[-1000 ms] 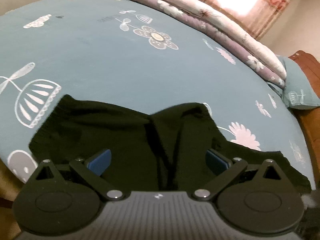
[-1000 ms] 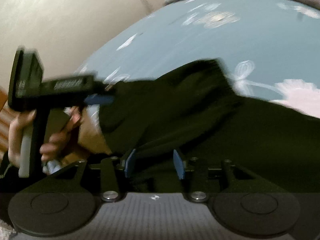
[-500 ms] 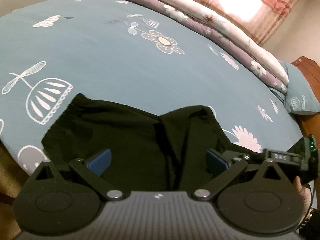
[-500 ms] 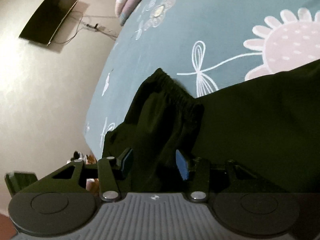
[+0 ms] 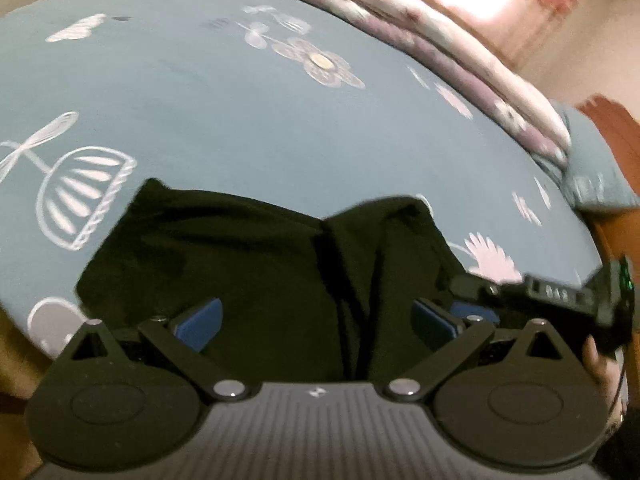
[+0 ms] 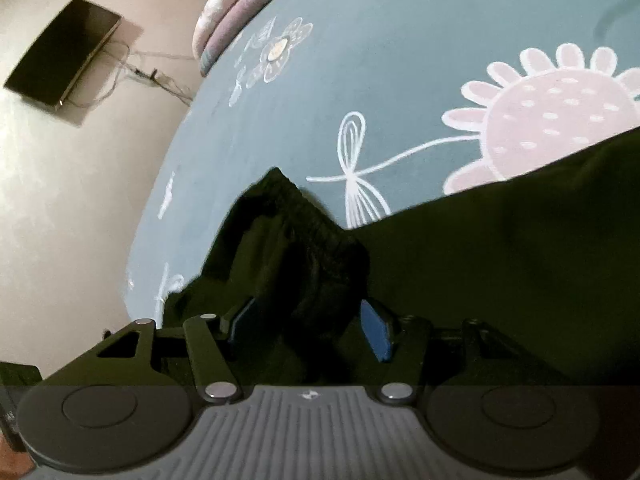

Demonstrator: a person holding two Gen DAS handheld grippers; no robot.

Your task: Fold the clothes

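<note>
A black garment (image 5: 260,260) lies spread on the blue patterned bedsheet (image 5: 240,120), near the bed's front edge. My left gripper (image 5: 316,320) hovers over its middle, wide open with nothing held. My right gripper (image 6: 310,326) stands partly open, and the bunched elastic waistband (image 6: 304,232) rises between its blue pads (image 6: 376,334) without being pinched. The rest of the garment (image 6: 500,272) stretches off to the right. In the left wrist view the right gripper (image 5: 560,292) comes in low from the right, held by a hand (image 5: 600,360).
A folded floral quilt (image 5: 440,40) runs along the far side of the bed. A blue pillow (image 5: 592,168) rests against the wooden headboard (image 5: 616,128) at right. A dark screen (image 6: 60,52) hangs on the wall beyond the bed. The sheet drops off at the front left edge (image 5: 24,312).
The right gripper swung from the left side to the waistband and now shows at the right of the left wrist view. Its fingers have spread slightly. The left gripper stays open.
</note>
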